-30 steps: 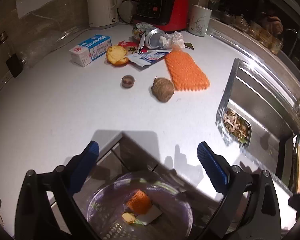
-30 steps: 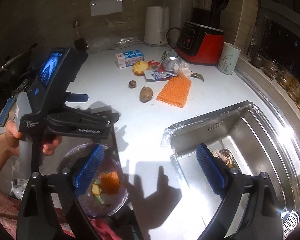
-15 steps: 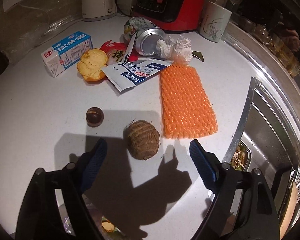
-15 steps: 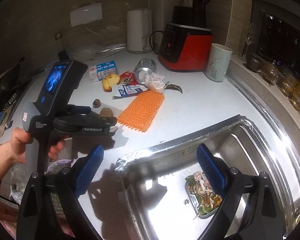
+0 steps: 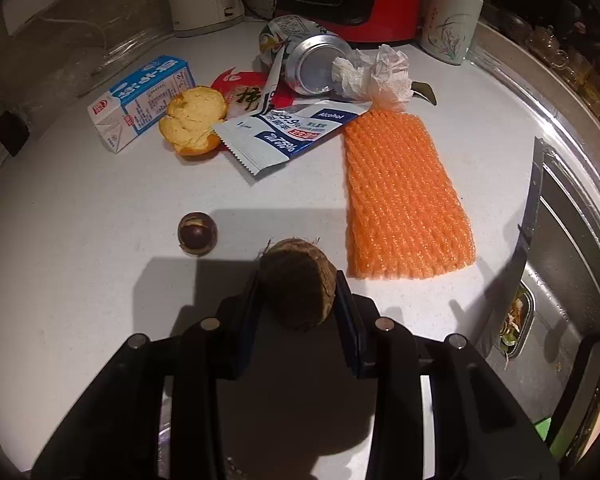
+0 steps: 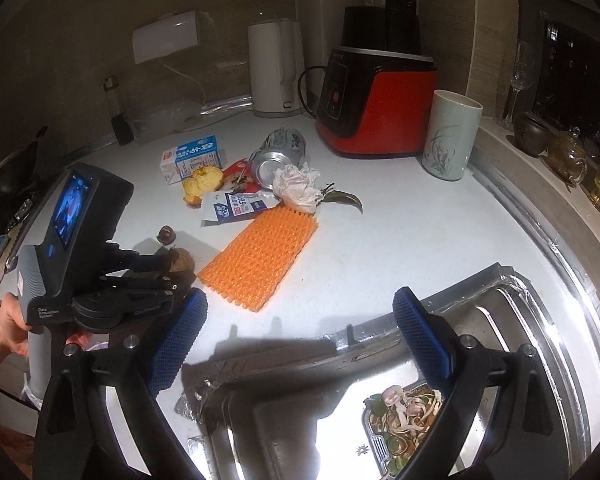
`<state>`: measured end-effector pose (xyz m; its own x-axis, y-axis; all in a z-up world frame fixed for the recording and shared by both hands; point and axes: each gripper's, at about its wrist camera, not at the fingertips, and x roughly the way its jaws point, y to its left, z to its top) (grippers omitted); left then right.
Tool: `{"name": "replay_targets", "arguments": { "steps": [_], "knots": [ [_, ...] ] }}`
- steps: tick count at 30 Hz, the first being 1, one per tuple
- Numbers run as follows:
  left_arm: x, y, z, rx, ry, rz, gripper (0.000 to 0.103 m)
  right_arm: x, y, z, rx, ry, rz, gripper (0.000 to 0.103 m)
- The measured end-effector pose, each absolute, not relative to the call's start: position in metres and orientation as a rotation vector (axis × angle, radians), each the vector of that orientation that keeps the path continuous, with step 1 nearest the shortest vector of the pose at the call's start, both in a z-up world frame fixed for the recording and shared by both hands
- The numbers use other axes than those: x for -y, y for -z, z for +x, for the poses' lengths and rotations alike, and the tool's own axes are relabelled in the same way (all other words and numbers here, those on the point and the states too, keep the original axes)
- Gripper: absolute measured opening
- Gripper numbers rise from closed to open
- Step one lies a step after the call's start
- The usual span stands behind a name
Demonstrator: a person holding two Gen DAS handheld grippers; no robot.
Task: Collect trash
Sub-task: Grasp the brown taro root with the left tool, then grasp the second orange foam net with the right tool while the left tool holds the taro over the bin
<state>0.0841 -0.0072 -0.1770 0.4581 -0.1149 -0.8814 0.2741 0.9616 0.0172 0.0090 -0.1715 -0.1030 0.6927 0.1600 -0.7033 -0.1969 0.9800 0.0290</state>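
My left gripper (image 5: 298, 300) is shut on a brown hairy taro root (image 5: 300, 280) on the white counter; both show in the right wrist view, the gripper (image 6: 172, 270) and the taro (image 6: 180, 261). Beyond lie a small dark nut (image 5: 197, 233), an orange foam net (image 5: 402, 196), an alcohol wipe packet (image 5: 288, 136), an orange peel (image 5: 192, 120), a milk carton (image 5: 140, 100), a can (image 5: 312, 64) and a crumpled tissue (image 5: 380, 74). My right gripper (image 6: 300, 340) is open and empty above the sink's edge.
A steel sink (image 6: 520, 340) with a strainer of food scraps (image 6: 404, 416) lies at the right. A red blender base (image 6: 372, 100), a white kettle (image 6: 276, 68) and a pale cup (image 6: 452, 136) stand at the back of the counter (image 5: 80, 220).
My left gripper moved forward from over the bin to the counter and shut on the taro root. My right gripper swung right, over the sink, still open.
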Motion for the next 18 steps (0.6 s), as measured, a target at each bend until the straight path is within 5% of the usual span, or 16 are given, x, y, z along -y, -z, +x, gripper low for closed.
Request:
{"name": "replay_targets", "arguments": {
  "steps": [18],
  "knots": [
    [-0.056,0.108,0.027,-0.973,0.199,0.052,0.035,0.109,0.184,0.115,-0.982,-0.090,0.019,0.093]
  ]
}}
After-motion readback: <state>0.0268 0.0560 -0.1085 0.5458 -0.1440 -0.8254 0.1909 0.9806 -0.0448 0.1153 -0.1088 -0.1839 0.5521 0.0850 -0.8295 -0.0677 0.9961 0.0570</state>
